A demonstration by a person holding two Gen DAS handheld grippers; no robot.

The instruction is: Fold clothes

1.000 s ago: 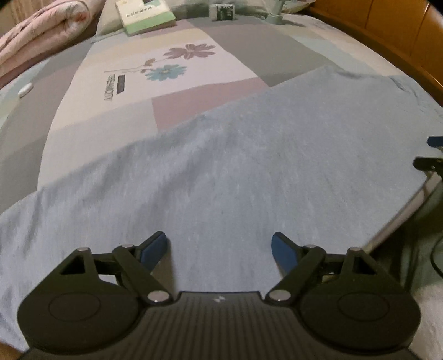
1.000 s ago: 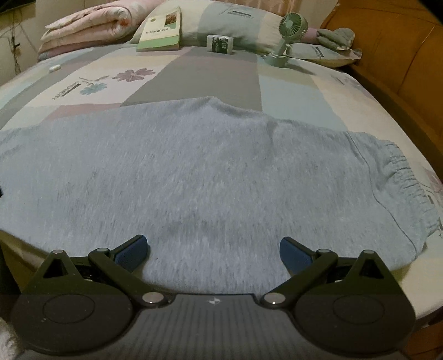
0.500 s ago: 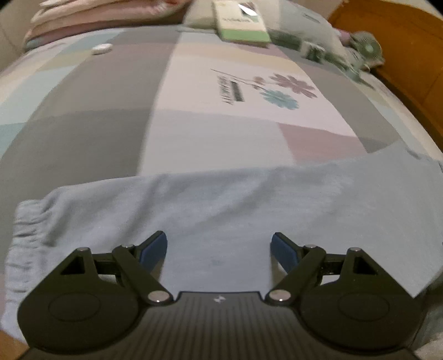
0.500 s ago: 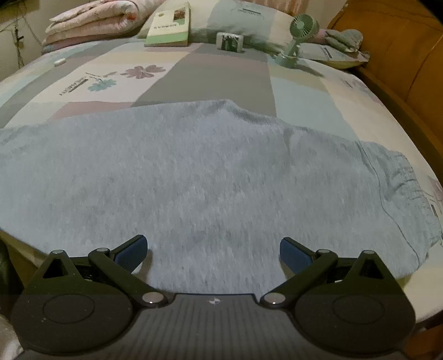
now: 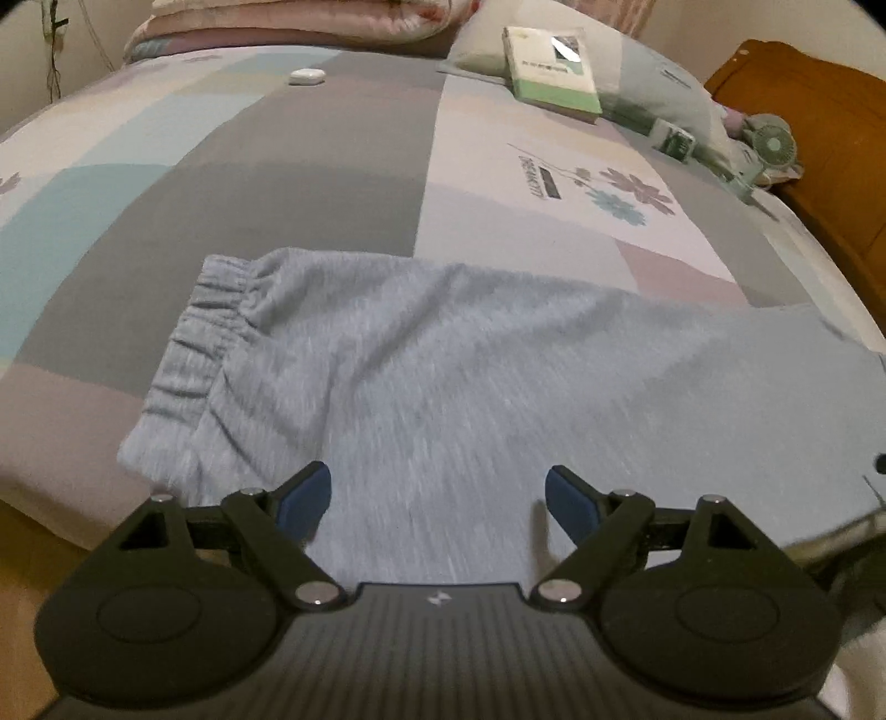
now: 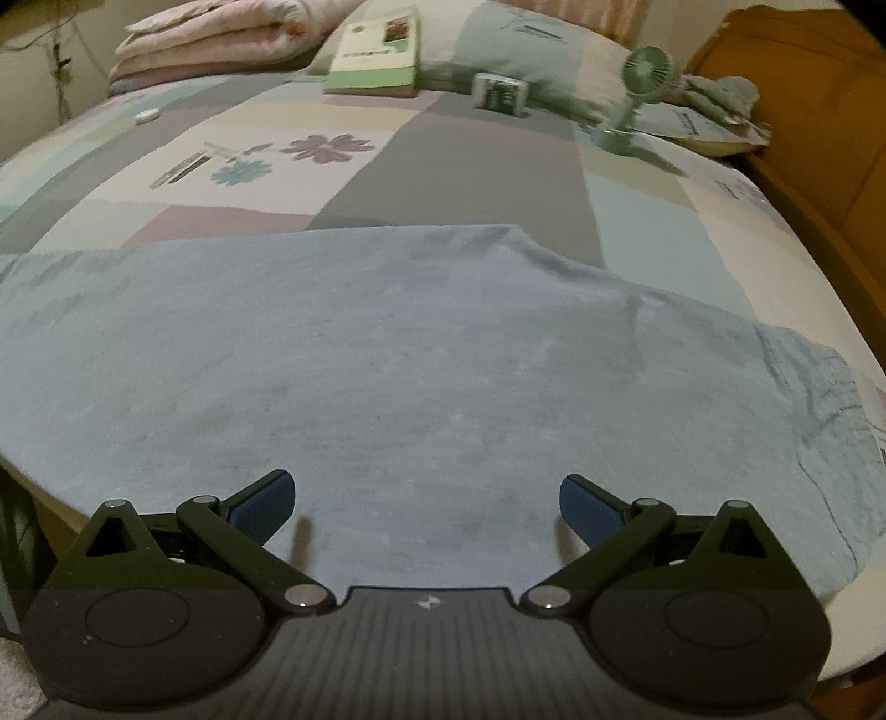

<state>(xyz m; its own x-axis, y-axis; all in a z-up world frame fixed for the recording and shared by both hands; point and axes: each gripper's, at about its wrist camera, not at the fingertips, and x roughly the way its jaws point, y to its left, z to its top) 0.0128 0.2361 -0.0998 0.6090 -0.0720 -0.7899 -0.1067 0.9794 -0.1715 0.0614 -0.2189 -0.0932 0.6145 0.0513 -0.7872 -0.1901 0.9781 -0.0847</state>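
Note:
Light grey-blue sweatpants (image 5: 470,376) lie flat across the near side of the bed. In the left wrist view their gathered elastic cuff (image 5: 205,332) ends at the left. My left gripper (image 5: 437,501) hovers open over the cloth just right of that cuff, nothing between its blue pads. In the right wrist view the same sweatpants (image 6: 387,360) spread wide, with a crumpled end (image 6: 819,421) at the right. My right gripper (image 6: 426,507) is open above the garment's near edge, holding nothing.
The patchwork bedsheet (image 6: 443,166) stretches beyond the garment. At the head lie a green book (image 5: 554,72), a small box (image 6: 498,94), a handheld fan (image 6: 637,94), a white case (image 5: 305,76) and folded pink quilts (image 6: 210,39). A wooden headboard (image 6: 819,122) rises at the right.
The left gripper has swept left along the sweatpants, from their broad middle to the elastic cuff, and rolled. The right gripper has drifted slightly, its view sliding a little left over the garment.

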